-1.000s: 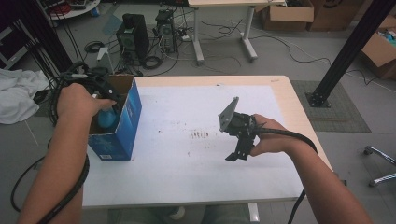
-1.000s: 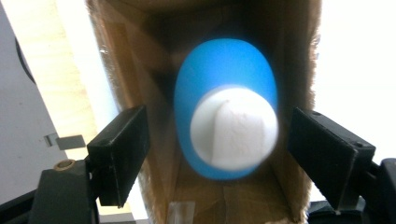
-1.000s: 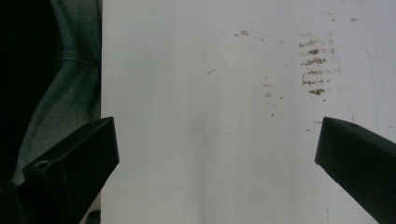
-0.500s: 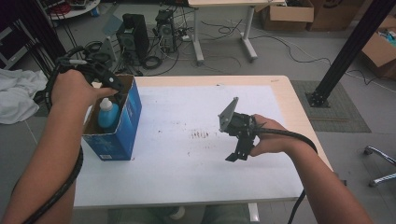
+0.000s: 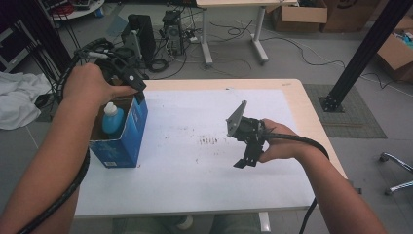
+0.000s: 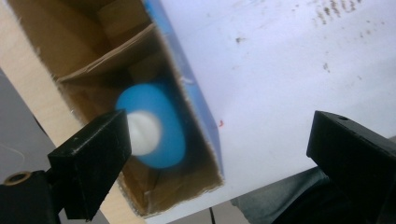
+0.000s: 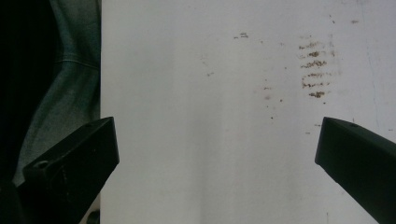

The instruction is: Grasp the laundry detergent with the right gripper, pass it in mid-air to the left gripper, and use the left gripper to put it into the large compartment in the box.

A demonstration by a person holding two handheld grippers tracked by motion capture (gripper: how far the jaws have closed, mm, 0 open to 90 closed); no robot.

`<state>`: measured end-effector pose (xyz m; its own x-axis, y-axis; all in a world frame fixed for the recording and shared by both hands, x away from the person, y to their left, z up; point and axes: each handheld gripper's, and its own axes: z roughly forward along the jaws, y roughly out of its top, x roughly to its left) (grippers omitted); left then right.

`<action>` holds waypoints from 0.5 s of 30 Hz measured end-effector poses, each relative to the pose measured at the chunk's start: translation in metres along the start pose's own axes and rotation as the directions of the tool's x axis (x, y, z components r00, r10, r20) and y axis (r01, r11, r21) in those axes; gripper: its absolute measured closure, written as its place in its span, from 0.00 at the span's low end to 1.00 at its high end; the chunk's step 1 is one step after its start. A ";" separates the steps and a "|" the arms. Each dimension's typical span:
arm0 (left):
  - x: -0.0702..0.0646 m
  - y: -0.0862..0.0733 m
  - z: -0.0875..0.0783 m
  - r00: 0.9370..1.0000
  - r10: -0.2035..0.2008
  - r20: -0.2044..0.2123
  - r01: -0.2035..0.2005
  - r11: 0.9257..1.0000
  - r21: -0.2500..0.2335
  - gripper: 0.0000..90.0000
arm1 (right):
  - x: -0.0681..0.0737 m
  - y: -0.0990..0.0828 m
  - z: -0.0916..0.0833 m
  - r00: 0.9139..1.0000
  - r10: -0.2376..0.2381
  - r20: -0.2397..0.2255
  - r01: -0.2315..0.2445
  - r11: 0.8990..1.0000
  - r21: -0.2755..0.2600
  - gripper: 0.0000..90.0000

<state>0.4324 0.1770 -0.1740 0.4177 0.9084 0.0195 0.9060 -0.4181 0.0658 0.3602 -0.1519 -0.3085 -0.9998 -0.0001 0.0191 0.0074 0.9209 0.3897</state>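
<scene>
Blue bottle [image 5: 112,122] stands inside the cardboard box [image 5: 127,146] on the surface's left edge. Our left hand-held gripper [image 6: 219,154], jaws just widened, holds nothing; we lift straight, clearing the rim. Right hand-held gripper [image 7: 217,158] wide, empty.

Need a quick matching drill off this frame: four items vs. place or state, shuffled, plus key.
Column 1:
1. blue bottle
2. blue box
3. left claw
4. right claw

Column 2:
A. open over the bare white table
B. stands at the table's left edge
C. upright inside the box
D. open above the box, holding nothing

Pairs: 1-C, 2-B, 3-D, 4-A
</scene>
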 end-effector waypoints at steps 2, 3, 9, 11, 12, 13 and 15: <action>-0.007 0.002 -0.001 0.999 0.035 0.019 -0.035 0.999 -0.004 0.07 | 0.000 0.000 -0.001 1.000 0.002 0.001 -0.002 1.000 0.000 0.00; -0.010 0.002 -0.001 0.998 0.055 0.026 -0.055 0.998 -0.005 0.07 | 0.000 -0.001 -0.001 1.000 0.004 0.002 -0.004 1.000 -0.001 0.00; -0.032 0.006 0.000 0.985 0.160 0.061 -0.160 0.987 0.000 0.02 | -0.001 -0.001 -0.001 1.000 0.009 0.001 -0.009 1.000 0.002 0.00; -0.039 0.007 0.000 0.978 0.196 0.071 -0.197 0.980 0.012 0.01 | -0.001 -0.001 -0.001 1.000 0.008 0.001 -0.008 1.000 0.003 0.00; -0.043 0.007 0.000 0.975 0.208 0.076 -0.209 0.978 0.012 0.00 | -0.001 0.000 -0.001 1.000 0.008 0.000 -0.008 1.000 0.002 0.00; -0.046 0.007 0.000 0.972 0.220 0.080 -0.222 0.975 0.010 0.00 | -0.001 0.000 -0.001 1.000 0.009 0.001 -0.009 1.000 0.003 0.00; -0.053 0.007 -0.001 0.964 0.250 0.087 -0.250 0.968 -0.005 0.00 | -0.002 0.000 -0.001 1.000 0.010 0.000 -0.010 1.000 0.005 0.00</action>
<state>0.4171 0.1261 -0.1732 0.6349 0.7708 -0.0520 0.7724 -0.6319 0.0640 0.3619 -0.1524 -0.3076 -0.9997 0.0088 0.0229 0.0169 0.9229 0.3846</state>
